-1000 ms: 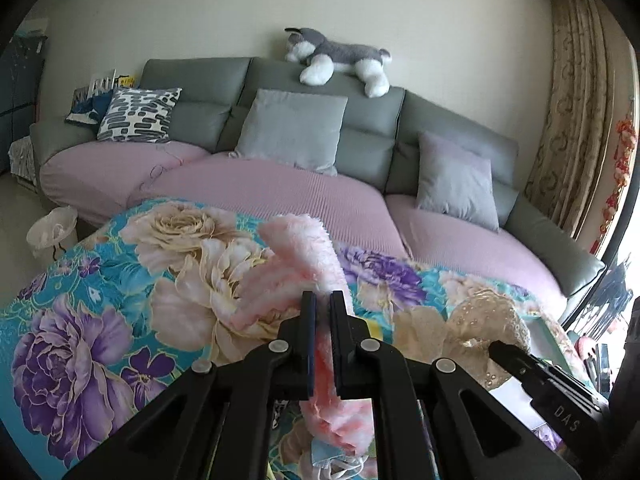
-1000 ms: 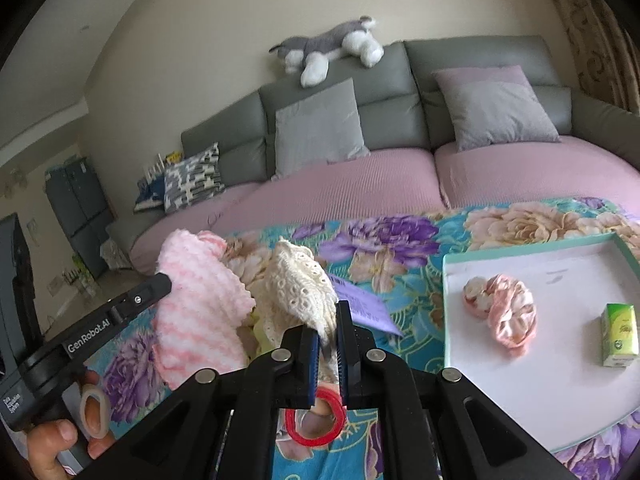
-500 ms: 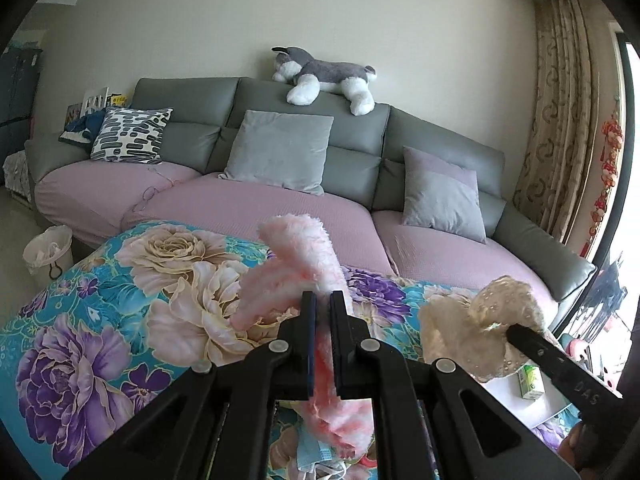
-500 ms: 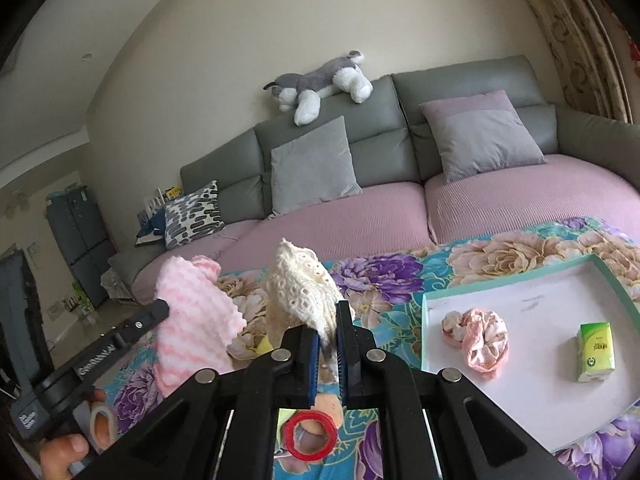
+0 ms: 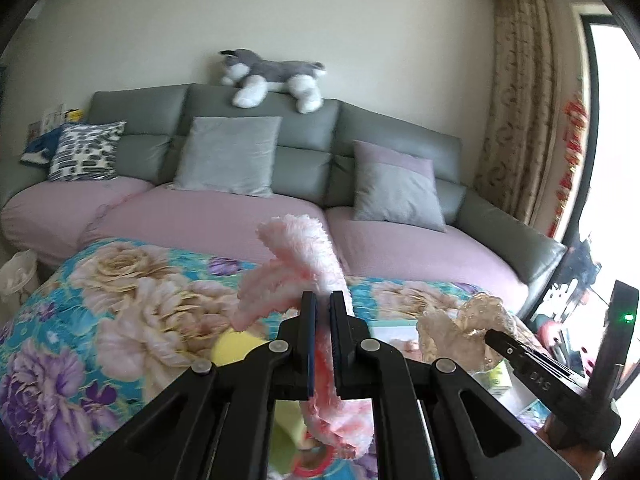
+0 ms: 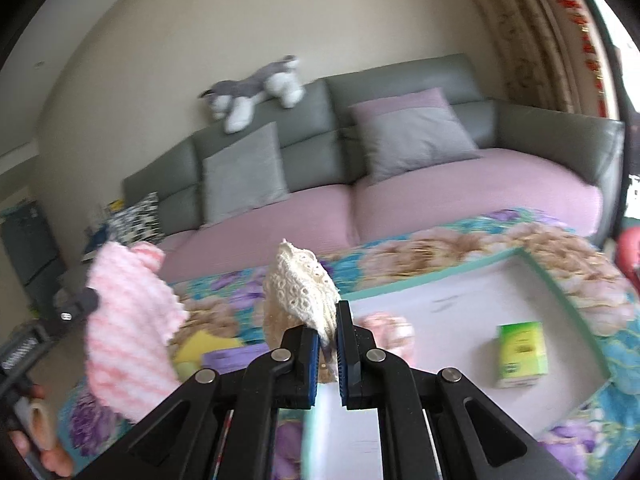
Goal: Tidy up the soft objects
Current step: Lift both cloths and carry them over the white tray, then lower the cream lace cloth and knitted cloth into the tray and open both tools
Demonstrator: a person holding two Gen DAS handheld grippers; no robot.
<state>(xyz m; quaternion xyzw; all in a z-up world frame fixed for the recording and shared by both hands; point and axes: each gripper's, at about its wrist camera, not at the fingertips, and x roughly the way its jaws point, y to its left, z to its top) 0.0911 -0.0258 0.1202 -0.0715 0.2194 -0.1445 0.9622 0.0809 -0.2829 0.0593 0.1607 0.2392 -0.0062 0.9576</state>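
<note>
Currently two soft things are held, one per gripper. The left gripper is clamped on a fluffy pink cloth; the cloth's long axis runs roughly from 6 to 12 o'clock in the left wrist view, one end drooping below the jaws, the other rising above them and curling over toward 10 o'clock. In the right wrist view this same pink cloth hangs at 9 o'clock, raised above the tabletop. The right gripper is closed on a cream lace cloth, which stands up from the jaws with its peak pointing toward 11 o'clock; from the left wrist view the lace cloth sits at 4 o'clock, pinched at the tip of the other gripper.

Below them lies the tabletop with a floral cover. One tray with a teal rim lies at 3 o'clock in the right wrist view; it holds one pink scrunched piece, partly hidden behind the gripper, and one small green box, standing well apart from each other. A yellow thing and a purple flat thing lie on the cover beside the tray.

Behind, one grey sofa carries four cushions and one plush husky along its back. A hand shows at 8 o'clock.
</note>
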